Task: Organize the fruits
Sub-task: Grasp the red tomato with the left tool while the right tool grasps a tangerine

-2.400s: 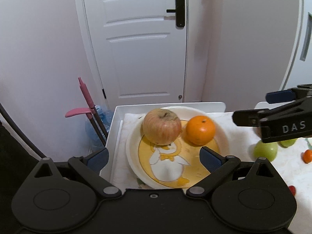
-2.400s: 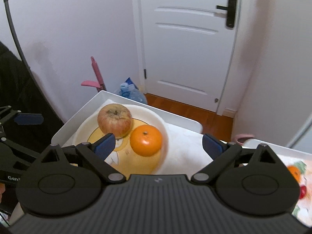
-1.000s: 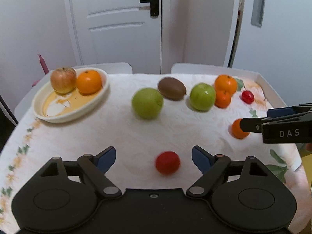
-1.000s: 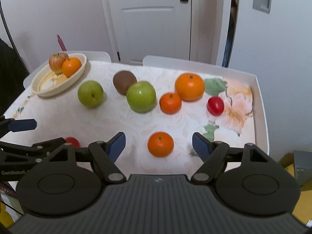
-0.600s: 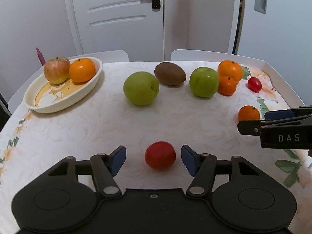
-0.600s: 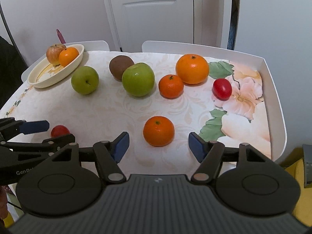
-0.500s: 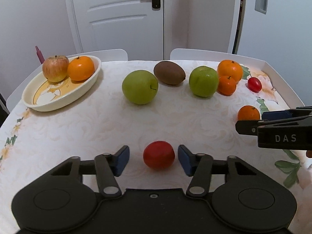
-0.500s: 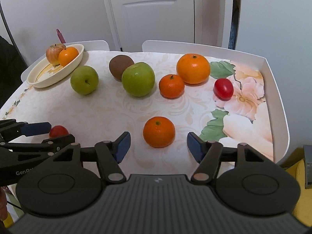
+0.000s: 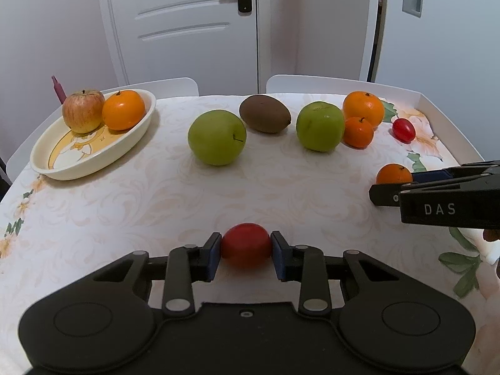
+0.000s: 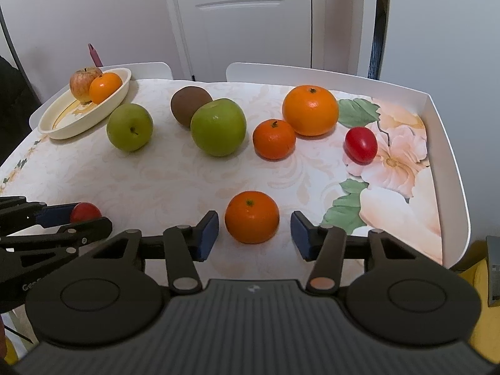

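red tomato [image 9: 245, 245] is being clamped between the jaws of the left gripper [image 9: 246, 253] at the near edge of the surface [image 9: 156, 206]. small tangerine [image 10: 252, 217] is being straddled by the right gripper [image 10: 254, 229], jaws apart, not touching. farther off, an apple [image 9: 82, 111] and orange [image 9: 123, 110] are being held in the plate [image 9: 62, 168].

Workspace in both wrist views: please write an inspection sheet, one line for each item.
Surface: table with a floral cloth and a raised white rim.
Job's things: dish holds a red apple and an orange; loose are two green apples, a kiwi, an orange, two mandarins and two tomatoes.
Clutter: nothing seen.
Grippers: left gripper shut on near tomato; right gripper open around near mandarin, fingers apart from it.
Cables: nothing seen.
Surroundings: white door, two chairs.
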`<state>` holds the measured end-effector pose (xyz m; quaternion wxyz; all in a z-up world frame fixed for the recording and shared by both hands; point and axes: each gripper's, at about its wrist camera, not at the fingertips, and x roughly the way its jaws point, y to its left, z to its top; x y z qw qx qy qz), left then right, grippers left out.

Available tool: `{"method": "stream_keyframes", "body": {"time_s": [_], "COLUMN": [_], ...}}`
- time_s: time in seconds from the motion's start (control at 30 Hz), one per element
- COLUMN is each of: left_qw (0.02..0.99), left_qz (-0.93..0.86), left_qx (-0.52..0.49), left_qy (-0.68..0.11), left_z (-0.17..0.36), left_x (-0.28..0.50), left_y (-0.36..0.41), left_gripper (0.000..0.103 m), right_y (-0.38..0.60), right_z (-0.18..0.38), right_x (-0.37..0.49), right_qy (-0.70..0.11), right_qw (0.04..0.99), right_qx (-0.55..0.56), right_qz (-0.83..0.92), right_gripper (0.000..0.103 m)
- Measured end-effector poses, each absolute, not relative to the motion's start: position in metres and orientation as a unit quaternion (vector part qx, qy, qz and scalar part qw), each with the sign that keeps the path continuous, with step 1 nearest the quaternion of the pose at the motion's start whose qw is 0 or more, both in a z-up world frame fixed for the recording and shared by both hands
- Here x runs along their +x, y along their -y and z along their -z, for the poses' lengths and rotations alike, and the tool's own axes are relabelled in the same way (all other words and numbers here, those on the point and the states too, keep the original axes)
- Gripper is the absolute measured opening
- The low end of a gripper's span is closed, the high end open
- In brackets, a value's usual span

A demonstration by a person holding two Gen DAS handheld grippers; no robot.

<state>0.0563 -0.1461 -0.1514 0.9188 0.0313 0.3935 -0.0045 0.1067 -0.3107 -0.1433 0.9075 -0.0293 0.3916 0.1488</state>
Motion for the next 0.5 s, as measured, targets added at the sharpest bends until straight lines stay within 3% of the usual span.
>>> {"method": "stream_keyframes", "body": {"time_s": [0.13, 0.5], "left_qw": [0.918, 0.923], "left_qz": [0.001, -0.013], "left_qx": [0.032, 0.025], "left_qy": [-0.394, -0.383], "left_z": [0.151, 0.137], "left_x": [0.055, 0.048], "left_y": [0.144, 0.131], "left_gripper": [0.037, 0.037], "right_y": [0.309, 0.301], "right_z": [0.144, 0.137], "right_x": [0.108, 0.102], "right_qy": [-0.390, -0.388], "right_qw": [0.908, 0.907], "right_qx": [-0.032, -0.030], "right_qz": [-0.151, -0.162], "right_gripper": [0.052, 0.051]}}
